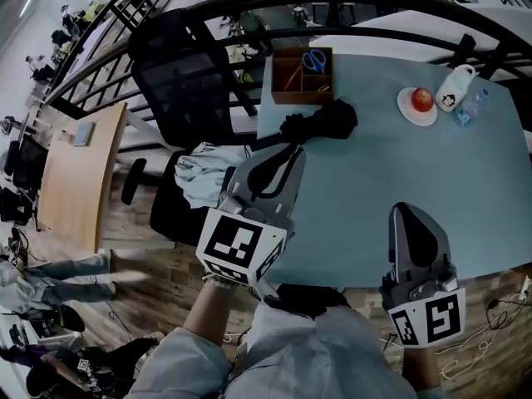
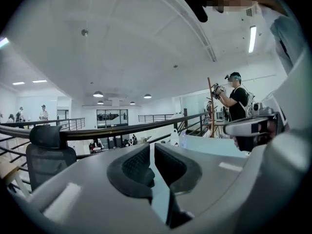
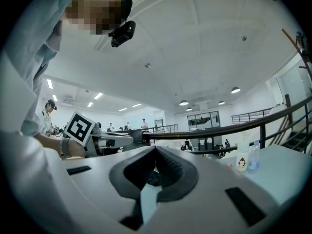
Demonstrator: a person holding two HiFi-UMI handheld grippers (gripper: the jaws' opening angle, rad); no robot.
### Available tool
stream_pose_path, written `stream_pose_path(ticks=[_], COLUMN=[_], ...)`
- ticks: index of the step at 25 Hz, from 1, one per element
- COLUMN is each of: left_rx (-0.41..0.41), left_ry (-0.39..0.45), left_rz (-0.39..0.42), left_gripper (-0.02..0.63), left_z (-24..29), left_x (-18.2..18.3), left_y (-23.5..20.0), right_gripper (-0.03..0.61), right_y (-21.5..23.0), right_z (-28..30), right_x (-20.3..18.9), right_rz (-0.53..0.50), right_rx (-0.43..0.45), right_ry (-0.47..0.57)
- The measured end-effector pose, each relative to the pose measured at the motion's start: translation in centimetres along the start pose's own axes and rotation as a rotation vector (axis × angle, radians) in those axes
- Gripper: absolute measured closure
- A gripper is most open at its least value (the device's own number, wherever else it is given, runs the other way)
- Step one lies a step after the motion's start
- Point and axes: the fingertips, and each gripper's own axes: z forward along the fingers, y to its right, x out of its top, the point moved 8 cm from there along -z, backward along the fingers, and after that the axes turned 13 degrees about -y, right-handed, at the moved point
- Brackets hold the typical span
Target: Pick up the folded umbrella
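Lying on the table (image 1: 374, 181) just on the person's side of the wooden box (image 1: 303, 75), close under its front wall and perhaps touching it, the folded umbrella (image 1: 320, 123) shows as a black, lumpy bundle set crosswise to the box. It is bulkier below the box's right corner and narrows to a knobby end below the left corner. I judge it light enough for a single grip, with a stiff shaft buried in loose, slack cloth. That cloth is likely to give and slide under the pads, and a pinch on one fold alone could let the rest sag or unfurl. The surer hold looks to be across the narrow end, or across the middle with the jaws wide enough to span cloth and core together. Whether the narrow end is the handle I cannot tell. The left hand-held gripper (image 1: 289, 150) hangs a little farther from the box than the umbrella, below the box's left corner. Its tips point at the narrow end without touching it, and its jaws are pressed together on nothing. The right hand-held gripper (image 1: 406, 209) is well away from the box, off to its right, with its jaws likewise pressed together and empty. Either would have to spread before taking hold.
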Motion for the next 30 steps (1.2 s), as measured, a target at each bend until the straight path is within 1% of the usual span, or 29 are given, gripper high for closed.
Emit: stream_pose_path(ticks=[2,4,8,12,15,19,24,30], left_rx=[-0.002,-0.018,-0.071,-0.119,-0.150,-0.197,-0.230,-0.271], left_ry=[-0.035,-0.062,-0.122,-0.206,-0.263,-0.336,-0.425,-0.502], left_rz=[0.043,0.073,0.147,0.207,0.247,0.285,0.321,0.351], left_gripper=[0.601,0.580,0.529,0.481,0.462,0.442,0.428,0.407], left_z=[1.1,2.2,4.7,7.7,9.8,12.6,16.2,19.7], left_x=[-0.2,-0.3,-0.9,-1.9,-2.9,-4.7,-6.7,-8.7], left_y=[-0.7,-1.3,-2.4,-3.5,-4.2,-5.3,-6.7,-7.7], right_gripper=[0.580,0.580,0.580,0.579,0.579,0.580,0.580,0.579], right_y=[0.1,0.2,0.1,0.0,0.1,0.1,0.4,1.0], right_z=[0.4,0.9,2.0,3.2,4.0,5.2,6.5,7.9], right_x=[-0.2,-0.5,-0.8,-1.0,-1.2,-1.4,-1.8,-2.3], right_rz=[0.007,0.011,0.019,0.025,0.032,0.044,0.064,0.083], right_rx=[-0.006,-0.008,-0.016,-0.025,-0.037,-0.048,-0.068,-0.087], right_ry=[-0.010,-0.018,-0.038,-0.057,-0.069,-0.087,-0.113,-0.129])
